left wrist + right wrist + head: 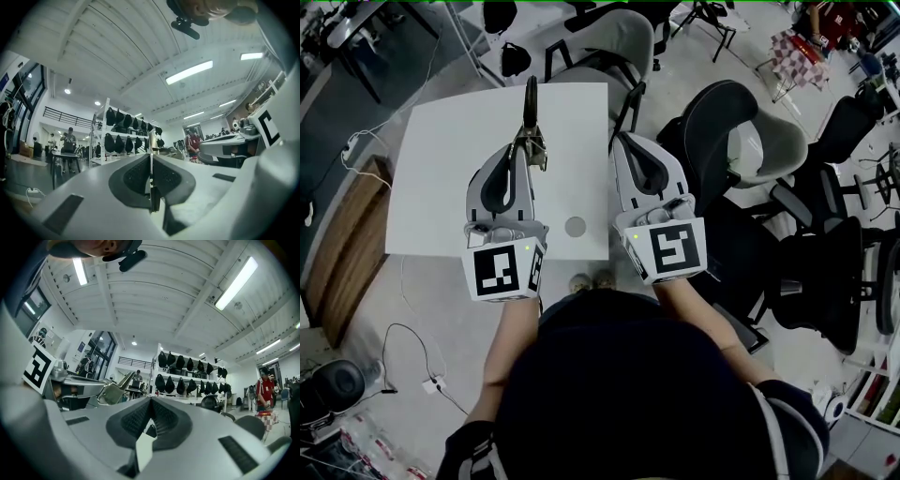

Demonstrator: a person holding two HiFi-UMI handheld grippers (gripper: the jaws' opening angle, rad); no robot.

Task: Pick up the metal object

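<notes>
Left gripper [525,157] clamped on thin metal object [531,108] above white table [441,169], right gripper [624,142] jaws closed, empty, over table's right edge

White table [441,187]: left half bare, passable. Metal object [530,117] juts over middle; grey disc [575,226] near front edge; office chairs [722,122] crowd right side.

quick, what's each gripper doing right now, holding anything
Left gripper: closed on the metal object.
Right gripper: closed, nothing between its fingers.
</notes>
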